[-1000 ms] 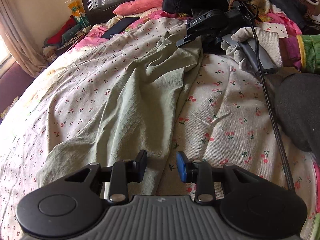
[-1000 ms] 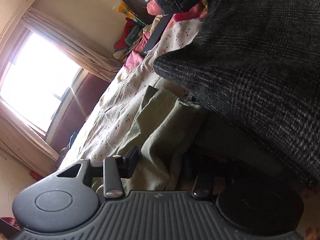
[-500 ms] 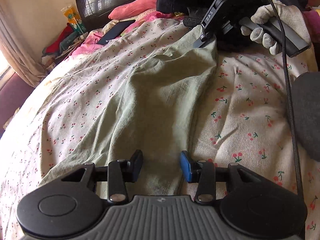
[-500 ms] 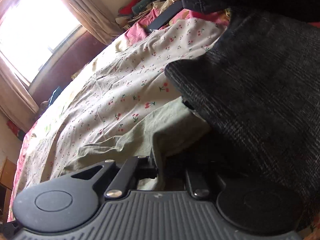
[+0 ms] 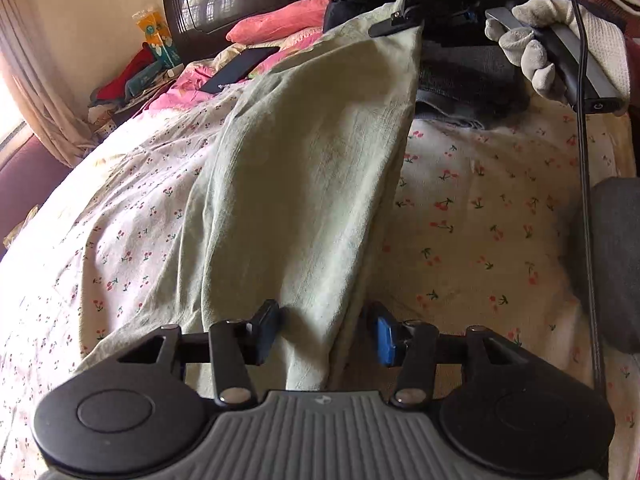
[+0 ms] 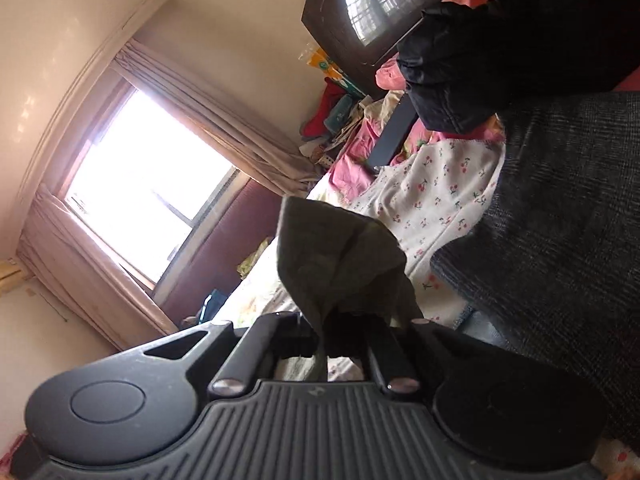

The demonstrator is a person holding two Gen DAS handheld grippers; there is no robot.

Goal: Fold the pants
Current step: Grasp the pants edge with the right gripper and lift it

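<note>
The pale green, crinkled cotton pants (image 5: 304, 168) are lying lengthwise along a bed covered by a cream sheet printed with small red cherries (image 5: 480, 216), and their far end is being held up off the sheet, so the cloth is hanging in a long slanted drape. The right gripper (image 6: 344, 336), black with a ribbed grey body, is pinching that raised end: its jaws are pressed nearly together and a fold of the green cloth is sticking up between them in the right wrist view. In the left wrist view the same tool is showing at the top, gripped by a hand in a light knitted glove (image 5: 532, 56), with a black cable (image 5: 586, 200) trailing down from it. The left gripper (image 5: 324, 332), with blue pads on its fingers (image 5: 386, 334), is sitting low at the near end of the pants; its jaws are opening, a ridge of the cloth is lying between them, and the pads are not pressing on it. A dark grey woven garment (image 6: 560, 240) is lying just beside the lifted end. A pink pillow (image 5: 280, 20) is resting against the dark wooden headboard (image 5: 224, 0).
</note>
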